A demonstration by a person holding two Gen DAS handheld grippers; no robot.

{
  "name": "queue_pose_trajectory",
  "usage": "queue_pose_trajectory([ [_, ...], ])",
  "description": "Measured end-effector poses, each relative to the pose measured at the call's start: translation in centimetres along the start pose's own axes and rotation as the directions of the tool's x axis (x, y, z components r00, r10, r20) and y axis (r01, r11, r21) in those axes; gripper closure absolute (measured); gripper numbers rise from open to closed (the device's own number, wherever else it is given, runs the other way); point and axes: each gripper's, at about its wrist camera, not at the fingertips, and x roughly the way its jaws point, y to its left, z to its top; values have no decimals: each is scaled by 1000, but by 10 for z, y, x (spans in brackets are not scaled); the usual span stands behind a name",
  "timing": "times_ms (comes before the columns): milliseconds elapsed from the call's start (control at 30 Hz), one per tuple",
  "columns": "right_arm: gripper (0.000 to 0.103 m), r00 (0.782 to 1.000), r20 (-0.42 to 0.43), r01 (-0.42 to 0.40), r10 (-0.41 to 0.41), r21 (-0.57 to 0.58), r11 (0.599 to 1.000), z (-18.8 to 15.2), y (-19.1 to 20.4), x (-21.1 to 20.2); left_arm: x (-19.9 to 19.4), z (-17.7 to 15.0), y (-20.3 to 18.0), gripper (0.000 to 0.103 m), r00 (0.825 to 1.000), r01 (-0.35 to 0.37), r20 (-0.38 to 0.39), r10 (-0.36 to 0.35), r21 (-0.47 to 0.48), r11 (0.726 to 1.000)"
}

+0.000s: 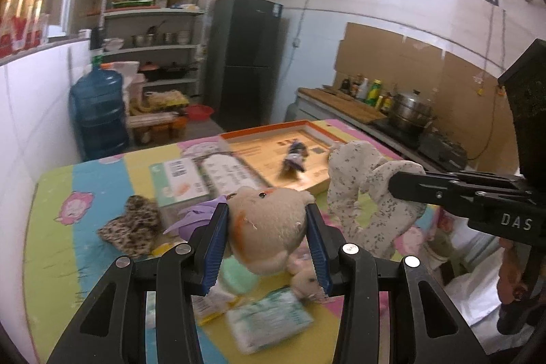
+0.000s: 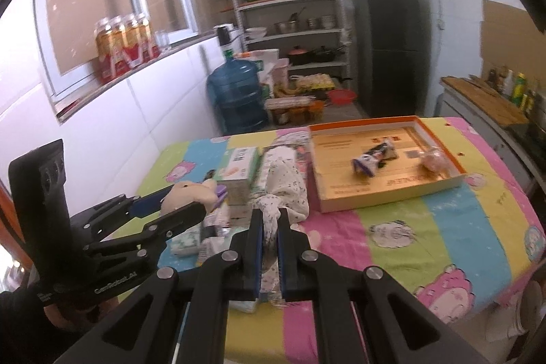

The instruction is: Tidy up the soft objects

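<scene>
Beige plush toy [image 1: 269, 227] clamped between left tool [image 1: 268, 241] pads; speckled cloth [image 2: 273, 214] pinched in closed right tool [image 2: 269, 248].

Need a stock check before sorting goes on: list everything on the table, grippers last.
Beige plush toy with orange patches: one, clamped in left gripper, above table.
White speckled fabric toy: one, pinched by right gripper.
Shallow orange-rimmed cardboard tray: one, far side of table.
Dark blue-white small toy: one, inside tray.
Pinkish small soft item: one, inside tray.
Leopard-print fabric piece: one, on striped cartoon tablecloth.
Green-white carton: one, mid-table.
Left gripper: black, blue pads.
Right gripper: black, shut on fabric.
</scene>
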Motion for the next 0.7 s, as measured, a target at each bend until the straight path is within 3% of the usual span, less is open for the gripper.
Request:
queue_pose_trajectory([
  [400, 96, 992, 48, 108, -113, 95, 990, -2, -54, -27, 34, 28, -50, 57, 995, 94, -22, -93, 58, 994],
  [700, 96, 988, 68, 133, -141, 116, 984, 17, -91, -26, 67, 52, -68, 57, 994, 110, -26, -109, 59, 992],
])
